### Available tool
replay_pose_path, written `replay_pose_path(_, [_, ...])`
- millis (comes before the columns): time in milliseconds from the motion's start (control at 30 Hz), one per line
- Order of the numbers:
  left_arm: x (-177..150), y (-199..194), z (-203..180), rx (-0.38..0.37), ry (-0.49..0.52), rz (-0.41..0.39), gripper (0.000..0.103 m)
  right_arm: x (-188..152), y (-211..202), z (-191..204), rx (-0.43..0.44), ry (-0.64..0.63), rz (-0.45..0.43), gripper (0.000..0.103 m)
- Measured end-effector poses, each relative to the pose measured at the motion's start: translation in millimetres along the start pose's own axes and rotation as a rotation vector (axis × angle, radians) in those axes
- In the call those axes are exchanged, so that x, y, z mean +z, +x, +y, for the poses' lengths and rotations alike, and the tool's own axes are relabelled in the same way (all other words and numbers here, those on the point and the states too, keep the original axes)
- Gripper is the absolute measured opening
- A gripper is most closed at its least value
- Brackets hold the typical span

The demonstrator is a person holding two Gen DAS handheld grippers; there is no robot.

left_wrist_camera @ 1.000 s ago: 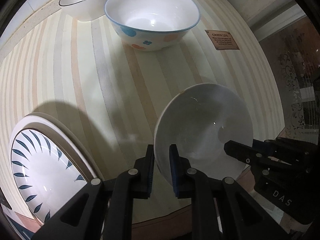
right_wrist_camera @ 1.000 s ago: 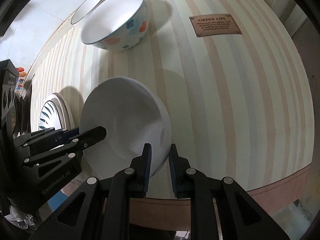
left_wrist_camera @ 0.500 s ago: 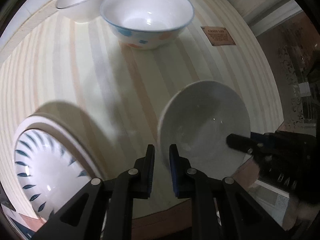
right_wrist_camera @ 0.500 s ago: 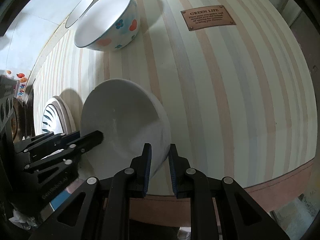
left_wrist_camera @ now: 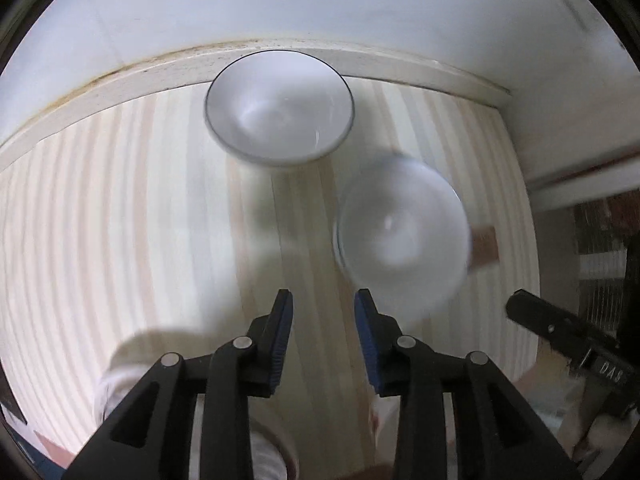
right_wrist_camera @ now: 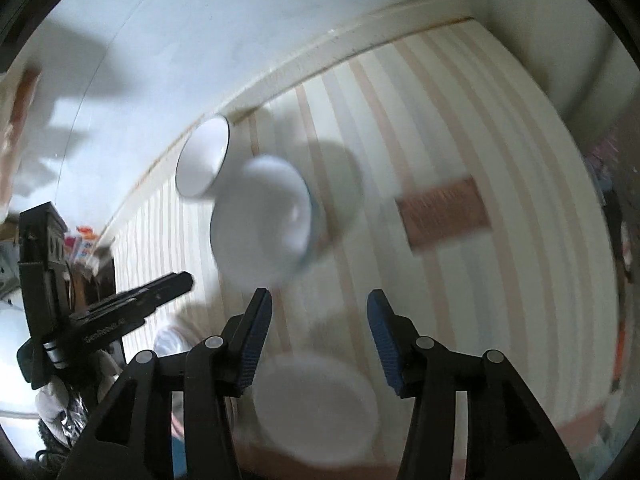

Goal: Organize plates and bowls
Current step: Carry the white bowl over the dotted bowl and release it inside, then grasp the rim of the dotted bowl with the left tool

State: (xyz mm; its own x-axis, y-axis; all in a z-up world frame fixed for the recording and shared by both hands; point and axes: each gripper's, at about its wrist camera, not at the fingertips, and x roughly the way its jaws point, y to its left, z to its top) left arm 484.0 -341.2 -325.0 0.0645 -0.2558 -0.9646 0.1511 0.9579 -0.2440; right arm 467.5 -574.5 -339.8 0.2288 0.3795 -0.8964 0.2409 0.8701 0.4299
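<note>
Bowls (left_wrist_camera: 402, 236) (left_wrist_camera: 279, 106), white and blurred, sit on striped cloth (left_wrist_camera: 120, 220).

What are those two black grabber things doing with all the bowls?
A person holds a grabber in each hand and is tidying bowls on the striped table. Right now both the left gripper and the right gripper are open and hold nothing. A white bowl sits nested in the blue-rimmed bowl, beside the small bowl near the wall. The pictures are blurry from motion.
</note>
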Motion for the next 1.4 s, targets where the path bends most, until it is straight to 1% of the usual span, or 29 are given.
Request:
replay_pose_path(67, [16.9,17.9,-0.4,0.013,-0.001,0.021,0.030,16.4,21.6,1.5,-0.006,0.020,0.011,0.053])
replay_pose_path(100, [22.8,26.0,-1.5,0.008,0.003,0.033,0.030,22.2,30.3,1.1,-0.005,0.032,0.019,0.053])
replay_pose_path(167, [29.5,34.9,1.4,0.015,0.006,0.049,0.030,31.7,47.2,1.9,-0.004,0.050,0.040,0.053])
replay_pose_path(300, [33.8,47.4,0.1,0.006,0.015,0.073,0.029,36.3,65.4,4.9,-0.001,0.061,0.061,0.052])
replay_pose_path(367, [35.9,51.7,-2.7,-0.006,0.024,0.076,0.029,37.1,72.4,4.8,-0.006,0.059,0.069,0.050])
replay_pose_path(400, [38.9,52.5,-5.4,-0.015,0.031,0.070,0.027,37.4,75.3,5.1,-0.009,0.057,0.073,0.040])
replay_pose_path(433, [41.1,54.1,-6.6,-0.024,0.039,0.066,0.019,38.8,78.2,6.3,-0.012,0.056,0.076,0.024])
replay_pose_path(500, [41.6,56.8,-13.1,-0.027,0.056,0.065,0.013,40.0,82.8,8.6,-0.029,0.048,0.074,0.016])
replay_pose_path(533, [41.4,56.8,-15.6,-0.015,0.064,0.062,0.013,40.7,83.1,8.9,-0.037,0.043,0.067,0.013])
replay_pose_path(600, [42.6,55.4,-18.5,0.002,0.076,0.054,0.013,39.5,83.6,10.6,-0.053,0.026,0.054,0.013])
replay_pose_path(733, [39.0,48.3,-21.6,0.008,0.085,0.043,0.013,37.1,79.6,15.0,-0.063,0.002,0.048,0.013])
replay_pose_path(833, [33.7,33.8,-23.8,0.003,0.083,0.033,0.013,31.7,66.6,20.4,-0.061,-0.017,0.045,0.013])
replay_pose_path(933, [26.2,16.1,-34.0,0.000,0.098,0.017,0.013,21.9,46.3,26.9,-0.061,-0.041,0.037,0.013])
replay_pose_path(1033, [13.5,-8.2,-37.9,-0.017,0.115,0.006,0.013,7.9,23.0,33.9,-0.065,-0.063,0.032,0.013])
replay_pose_path(1167, [-14.7,-35.7,-40.1,-0.050,0.145,0.014,0.013,-20.3,-9.1,37.1,-0.074,-0.079,0.033,0.013])
replay_pose_path(1267, [-36.4,-39.8,-47.9,-0.059,0.180,0.040,0.013,-45.9,-25.7,32.1,-0.082,-0.073,0.050,0.014])
replay_pose_path(1400, [-64.1,-25.3,-59.1,-0.045,0.235,0.101,0.013,-76.9,-33.0,20.1,-0.094,-0.051,0.076,0.014])
